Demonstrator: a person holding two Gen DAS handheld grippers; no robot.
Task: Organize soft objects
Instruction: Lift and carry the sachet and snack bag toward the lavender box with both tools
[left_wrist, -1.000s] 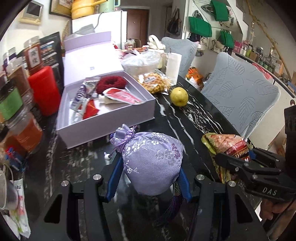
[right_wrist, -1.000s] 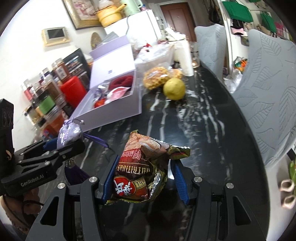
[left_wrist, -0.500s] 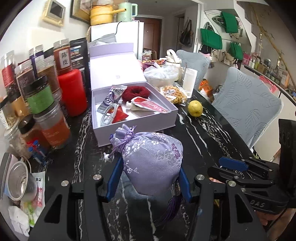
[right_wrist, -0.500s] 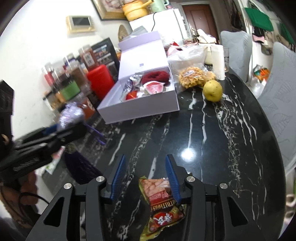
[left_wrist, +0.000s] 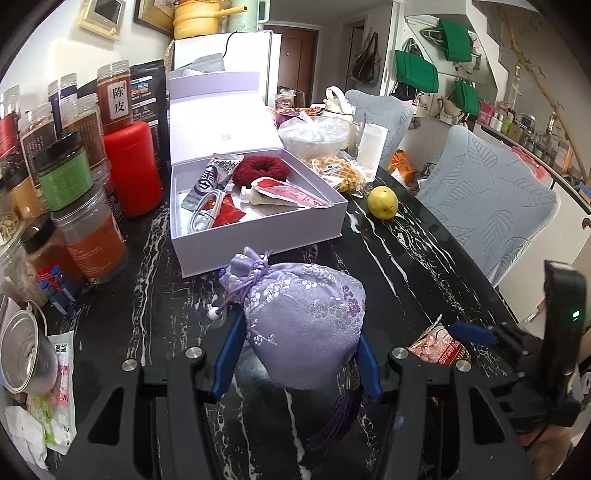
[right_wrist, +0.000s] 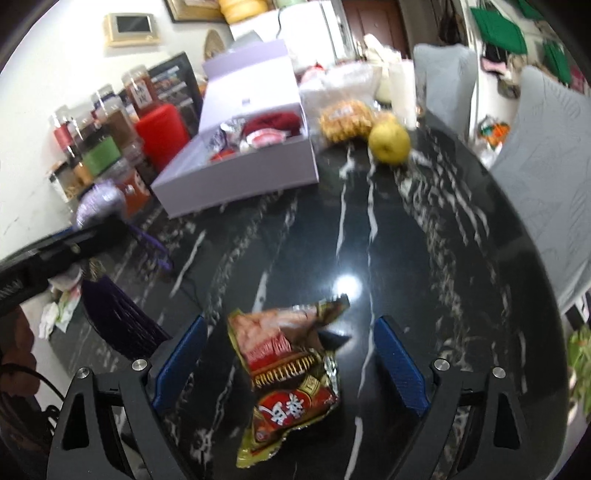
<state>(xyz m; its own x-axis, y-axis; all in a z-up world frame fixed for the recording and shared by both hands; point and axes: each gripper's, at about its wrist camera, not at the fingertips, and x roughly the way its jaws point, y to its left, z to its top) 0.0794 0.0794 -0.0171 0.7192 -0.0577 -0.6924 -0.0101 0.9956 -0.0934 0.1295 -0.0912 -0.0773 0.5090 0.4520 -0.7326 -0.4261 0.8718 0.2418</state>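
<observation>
The left gripper (left_wrist: 297, 354) is clamping a lilac brocade pouch (left_wrist: 303, 325) just short of the open lilac box (left_wrist: 258, 229). The right gripper (right_wrist: 290, 363) is opening, jaws clear of the snack packet (right_wrist: 288, 380) lying on the black marble table (right_wrist: 424, 240). Next, likely, the pouch is going forward into the box.

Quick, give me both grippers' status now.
Left gripper: shut on the lilac embroidered drawstring pouch.
Right gripper: jaws opening, clear of the crinkled red-and-gold foil snack packet lying between them on the black marble table.
</observation>
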